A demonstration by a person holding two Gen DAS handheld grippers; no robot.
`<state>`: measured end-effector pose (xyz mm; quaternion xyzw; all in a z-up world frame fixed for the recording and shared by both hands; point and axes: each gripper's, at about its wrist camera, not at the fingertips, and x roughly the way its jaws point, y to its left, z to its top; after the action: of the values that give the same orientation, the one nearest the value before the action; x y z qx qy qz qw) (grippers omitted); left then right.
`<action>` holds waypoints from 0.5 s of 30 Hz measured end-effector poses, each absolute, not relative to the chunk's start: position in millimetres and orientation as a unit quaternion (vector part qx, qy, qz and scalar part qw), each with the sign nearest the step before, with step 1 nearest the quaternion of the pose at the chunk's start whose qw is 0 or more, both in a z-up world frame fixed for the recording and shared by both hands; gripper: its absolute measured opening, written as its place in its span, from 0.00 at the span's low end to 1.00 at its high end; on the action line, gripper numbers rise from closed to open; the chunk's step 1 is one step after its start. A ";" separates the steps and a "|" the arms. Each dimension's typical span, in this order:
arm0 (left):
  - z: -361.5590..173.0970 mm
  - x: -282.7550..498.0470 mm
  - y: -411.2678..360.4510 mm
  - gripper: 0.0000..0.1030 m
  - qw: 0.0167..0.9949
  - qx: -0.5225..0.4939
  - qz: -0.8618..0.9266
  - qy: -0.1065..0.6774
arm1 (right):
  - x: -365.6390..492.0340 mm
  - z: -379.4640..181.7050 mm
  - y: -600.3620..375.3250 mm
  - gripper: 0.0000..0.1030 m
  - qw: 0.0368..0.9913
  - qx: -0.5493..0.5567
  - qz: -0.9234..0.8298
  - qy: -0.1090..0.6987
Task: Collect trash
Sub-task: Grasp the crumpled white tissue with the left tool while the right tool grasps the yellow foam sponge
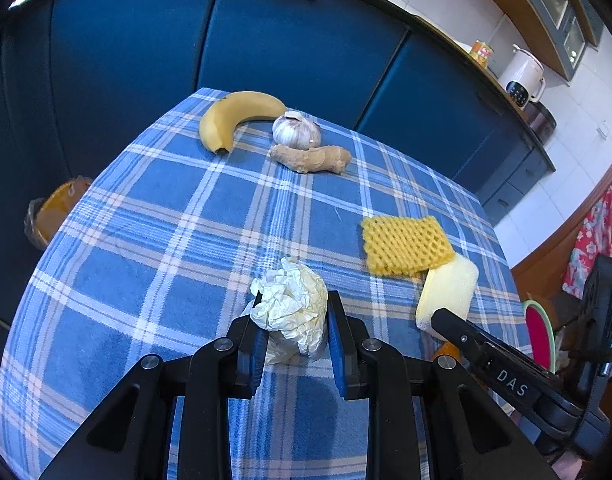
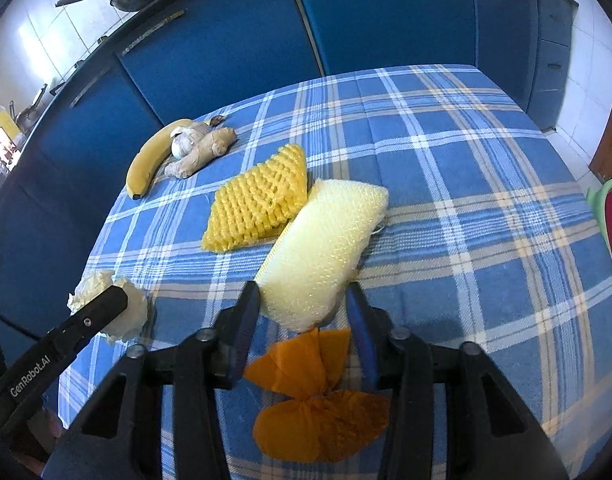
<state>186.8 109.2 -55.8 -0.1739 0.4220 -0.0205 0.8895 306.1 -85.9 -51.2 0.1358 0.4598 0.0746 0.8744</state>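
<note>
The left tongs (image 1: 294, 320) pinch the crumpled white paper wad (image 1: 290, 312) between their blue pads just above the checked table (image 1: 146, 240); it looks light, soft and crushable, so a grip across its middle should hold, and "GenRobot.AI" is legible on that tool's arm in the right wrist view. To their right, the right tongs (image 2: 304, 306) stand partly spread around the near end of the pale foam net sleeve (image 2: 321, 248), pads not visibly pressing, with a yellow foam net (image 2: 258, 204) beyond and an orange foam net (image 2: 313, 400) beneath them. These nets appear springy and featherlight, best taken across the width; "DAS" is readable on the right tool.
</note>
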 end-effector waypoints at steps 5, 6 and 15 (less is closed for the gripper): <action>-53.9 184.6 106.9 0.26 0.890 -0.173 -0.022 0.420 | 303.0 -51.7 -89.4 0.27 0.875 0.149 0.074 0.454; -53.6 184.4 106.9 0.26 0.891 -0.173 -0.023 0.420 | 301.8 -51.0 -90.5 0.26 0.876 0.152 0.075 0.452; -46.8 181.8 101.4 0.26 0.893 -0.169 -0.029 0.415 | 285.8 -37.7 -103.3 0.23 0.886 0.168 0.073 0.426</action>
<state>181.8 101.4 -46.8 -0.1688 0.4153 -0.0288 0.8934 285.8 -103.3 -37.7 0.1675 0.4265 0.0731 0.8858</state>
